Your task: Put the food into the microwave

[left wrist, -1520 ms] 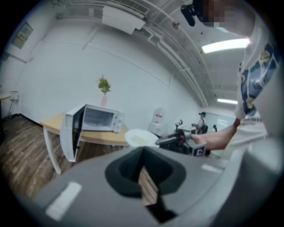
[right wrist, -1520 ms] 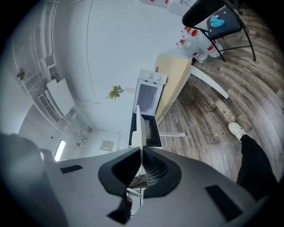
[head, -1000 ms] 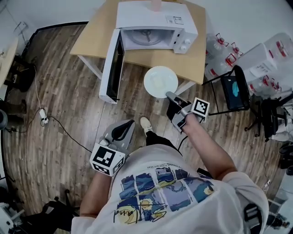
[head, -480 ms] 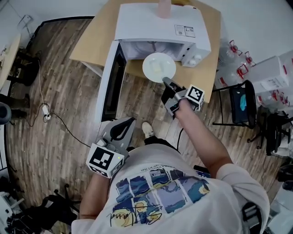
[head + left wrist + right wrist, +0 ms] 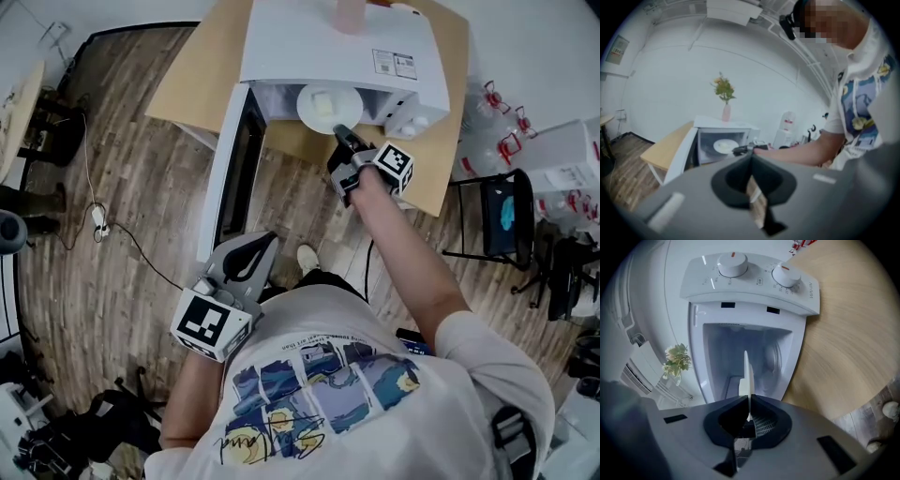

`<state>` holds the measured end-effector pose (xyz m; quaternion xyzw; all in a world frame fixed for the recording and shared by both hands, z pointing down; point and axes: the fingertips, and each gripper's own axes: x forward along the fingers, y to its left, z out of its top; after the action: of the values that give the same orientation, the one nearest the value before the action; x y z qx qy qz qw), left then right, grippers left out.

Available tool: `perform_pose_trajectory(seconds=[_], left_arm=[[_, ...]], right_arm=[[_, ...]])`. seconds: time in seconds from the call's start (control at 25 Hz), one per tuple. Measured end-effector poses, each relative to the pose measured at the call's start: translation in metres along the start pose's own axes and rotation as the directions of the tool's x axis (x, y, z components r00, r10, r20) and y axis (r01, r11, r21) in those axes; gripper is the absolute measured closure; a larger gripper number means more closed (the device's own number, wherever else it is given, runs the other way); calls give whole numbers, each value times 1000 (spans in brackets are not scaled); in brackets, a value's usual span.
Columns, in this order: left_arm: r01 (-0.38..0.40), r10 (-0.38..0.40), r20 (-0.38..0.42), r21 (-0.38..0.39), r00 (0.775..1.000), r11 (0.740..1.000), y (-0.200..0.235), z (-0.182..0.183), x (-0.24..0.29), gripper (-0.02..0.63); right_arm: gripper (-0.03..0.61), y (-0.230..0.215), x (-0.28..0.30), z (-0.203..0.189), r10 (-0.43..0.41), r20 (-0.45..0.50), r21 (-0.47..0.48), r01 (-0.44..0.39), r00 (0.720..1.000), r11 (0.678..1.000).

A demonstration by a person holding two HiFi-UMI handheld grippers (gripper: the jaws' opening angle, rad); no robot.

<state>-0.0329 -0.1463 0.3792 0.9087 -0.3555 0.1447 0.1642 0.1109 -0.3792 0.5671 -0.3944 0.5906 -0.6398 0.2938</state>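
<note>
Right gripper (image 5: 747, 404) clamped on plate (image 5: 747, 373) rim, seen edge-on at frame centre; head view shows pale food (image 5: 325, 101) atop; left gripper (image 5: 751, 160) closed, empty.

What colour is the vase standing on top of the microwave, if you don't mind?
Pale pink; the vase shows best in the left gripper view.

One microwave (image 5: 337, 47) with two knobs (image 5: 733, 263), one bench (image 5: 187, 84), one plate (image 5: 330, 108) with one piece of food (image 5: 323, 101), one vase (image 5: 349, 14) of flowers, one black chair (image 5: 492, 211). One person (image 5: 328, 394) holds two tongs: left tongs (image 5: 258, 246), right tongs (image 5: 339, 132).
</note>
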Motion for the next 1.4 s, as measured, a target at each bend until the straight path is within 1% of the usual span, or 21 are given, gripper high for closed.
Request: perform_pose_trajectory(seconds=[0.28,0.48,0.72,0.92,1.04,1.2,1.32,1.4], left_arm=[[-39,39,-12,-22,999,999,14,-4,-3,606],[-66,65,-25,-31,998,997,24,-5,-6,606],[-81,79,-31,-55,996,995,30,-10,-1,606],[-87,86,-24,-56,996,995,35,-6,-1,606],[-95,94,-10,-65,996,993,37,-3,-1,606],[-97,96,-17,-58,995,994,38,-5,-1,606],[-96,95,-17,-63,995,993,37,-5,-1,606],[-90,89,-15,-70,996,994,37,-5,-1,606]], right_arm=[[564,-15,41,20,-19,40,2,19,999,1000],[563,-26,62,32,-50,75,7,50,996,999],[563,-33,78,39,-88,84,-7,89,993,996],[561,-34,84,42,-119,109,-36,123,987,992],[561,-33,85,44,-142,127,-63,151,982,987],[554,-35,86,49,-170,137,-121,186,976,975],[546,-35,85,53,-197,139,-198,222,971,955],[537,-32,86,52,-215,132,-266,243,968,933]])
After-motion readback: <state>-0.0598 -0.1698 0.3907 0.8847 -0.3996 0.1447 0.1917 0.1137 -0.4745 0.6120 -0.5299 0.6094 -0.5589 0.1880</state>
